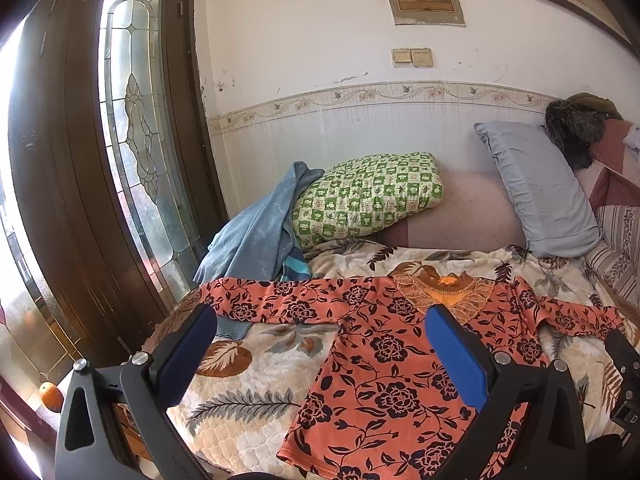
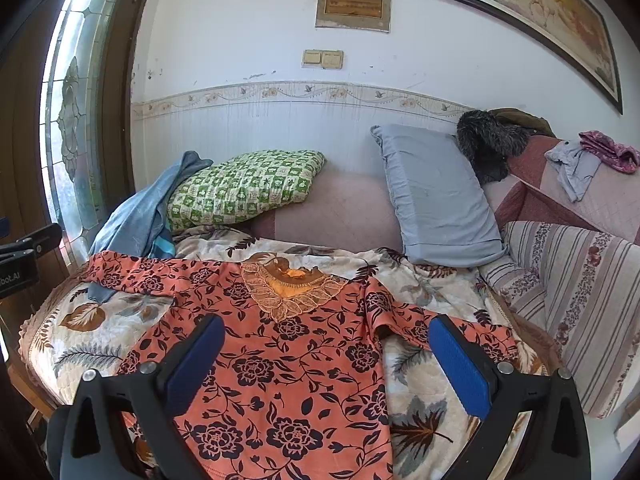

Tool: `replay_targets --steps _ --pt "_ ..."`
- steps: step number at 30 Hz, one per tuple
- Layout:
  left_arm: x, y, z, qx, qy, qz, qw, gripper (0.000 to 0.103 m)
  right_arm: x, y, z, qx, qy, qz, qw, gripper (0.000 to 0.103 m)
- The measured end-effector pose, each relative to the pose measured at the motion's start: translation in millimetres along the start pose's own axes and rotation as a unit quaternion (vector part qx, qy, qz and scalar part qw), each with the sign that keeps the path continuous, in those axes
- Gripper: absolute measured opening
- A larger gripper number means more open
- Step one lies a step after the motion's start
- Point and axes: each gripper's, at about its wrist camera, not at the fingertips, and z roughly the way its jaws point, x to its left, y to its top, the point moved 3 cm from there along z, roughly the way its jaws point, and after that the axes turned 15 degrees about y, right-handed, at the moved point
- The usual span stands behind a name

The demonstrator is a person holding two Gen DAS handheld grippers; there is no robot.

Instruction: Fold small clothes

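While both tools gape wide, left tool (image 1: pixel 320 344) above floral blouse (image 1: pixel 384 380), right tool (image 2: pixel 326 354), "bot.AI" label (image 2: pixel 9 279)

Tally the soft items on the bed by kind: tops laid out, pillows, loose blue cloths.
Orange floral top: 1
Pillows: 2, green checked pillow and grey-blue pillow
Blue cloth: 1
Total: 4

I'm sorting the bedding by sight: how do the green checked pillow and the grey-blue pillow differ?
The green checked pillow is patterned and lies low, with a blue cloth draped against it. The grey-blue pillow is plain and stands propped, tilted against the wall. Both sit behind the orange floral top.
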Motion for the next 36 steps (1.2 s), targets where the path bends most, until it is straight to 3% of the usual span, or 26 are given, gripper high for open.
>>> replay_targets --steps 36 --pt "-5.1 -8.6 5.0 0.003 -0.004 0.004 1.0 0.103 -2.1 0.7 5.5 0.001 -0.003 0.002 1.0 0.103"
